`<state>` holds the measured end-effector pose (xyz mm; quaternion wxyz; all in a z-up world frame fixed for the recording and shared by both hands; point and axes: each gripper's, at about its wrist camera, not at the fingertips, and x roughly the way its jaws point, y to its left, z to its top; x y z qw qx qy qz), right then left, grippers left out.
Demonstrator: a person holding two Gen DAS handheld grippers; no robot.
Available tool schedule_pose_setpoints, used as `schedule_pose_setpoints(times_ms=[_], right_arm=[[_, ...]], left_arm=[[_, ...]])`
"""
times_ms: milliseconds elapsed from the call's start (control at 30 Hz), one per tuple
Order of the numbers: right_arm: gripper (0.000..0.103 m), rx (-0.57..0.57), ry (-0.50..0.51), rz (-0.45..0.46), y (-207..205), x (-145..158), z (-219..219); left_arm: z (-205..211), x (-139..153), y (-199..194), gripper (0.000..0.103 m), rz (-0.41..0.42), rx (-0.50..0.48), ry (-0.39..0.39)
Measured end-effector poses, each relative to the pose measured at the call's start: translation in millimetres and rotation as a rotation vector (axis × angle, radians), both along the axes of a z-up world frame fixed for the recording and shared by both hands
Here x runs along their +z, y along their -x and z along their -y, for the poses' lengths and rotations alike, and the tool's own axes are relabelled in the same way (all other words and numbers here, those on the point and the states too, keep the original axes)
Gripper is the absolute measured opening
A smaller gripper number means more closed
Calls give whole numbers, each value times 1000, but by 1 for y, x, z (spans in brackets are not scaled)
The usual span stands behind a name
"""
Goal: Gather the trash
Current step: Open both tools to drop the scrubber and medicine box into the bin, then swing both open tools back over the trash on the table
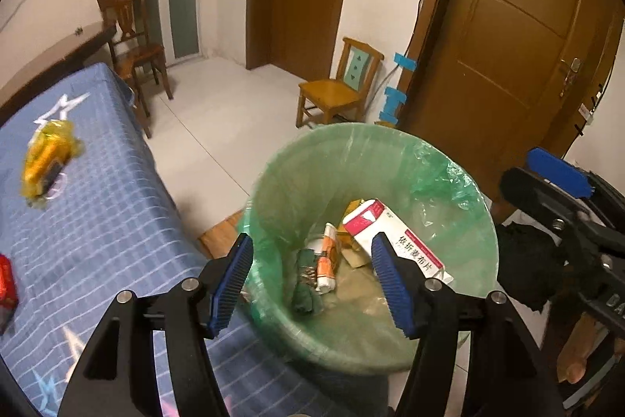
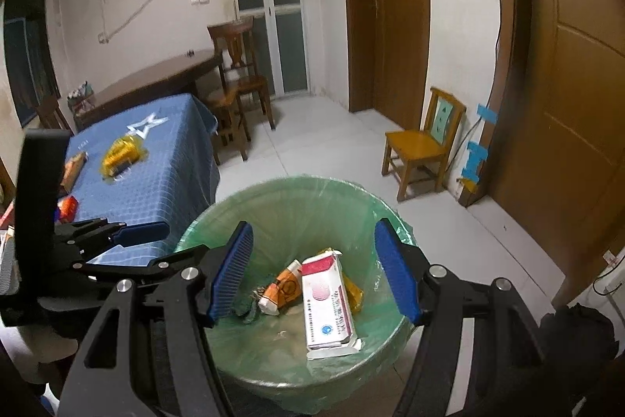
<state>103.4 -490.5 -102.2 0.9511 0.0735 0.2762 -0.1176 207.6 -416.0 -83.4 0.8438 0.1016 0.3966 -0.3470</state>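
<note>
A bin lined with a green bag [image 1: 449, 182] [image 2: 281, 198] stands on the floor beside the blue-clothed table [image 1: 97, 213] [image 2: 164, 159]. Inside lie a white and pink medicine box [image 1: 394, 233] [image 2: 326, 303], an orange and white tube [image 1: 326, 260] [image 2: 281, 286] and crumpled scraps. My left gripper [image 1: 312, 280] is open and empty above the bin's near rim. My right gripper [image 2: 316, 272] is open and empty above the bin. A yellow wrapper [image 1: 49, 155] [image 2: 121, 151] and a red packet [image 1: 8, 284] [image 2: 68, 208] lie on the table.
An orange packet [image 2: 74, 167] lies at the table's left. A small yellow chair [image 1: 336, 85] [image 2: 422, 139] stands by the wall. Dark wooden chairs [image 1: 136, 45] [image 2: 238, 73] and a brown table [image 2: 156, 77] stand beyond. Brown doors [image 1: 508, 45] are at the right.
</note>
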Motion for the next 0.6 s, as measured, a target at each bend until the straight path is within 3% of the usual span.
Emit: schedule_pose_setpoints(times_ms=[367, 600], right_arm=[[78, 26, 13, 157, 47, 15, -49], [84, 81, 26, 165, 48, 20, -76]], left_arm=[[-60, 30, 31, 68, 122, 77, 4], [-94, 45, 45, 69, 154, 117, 19]])
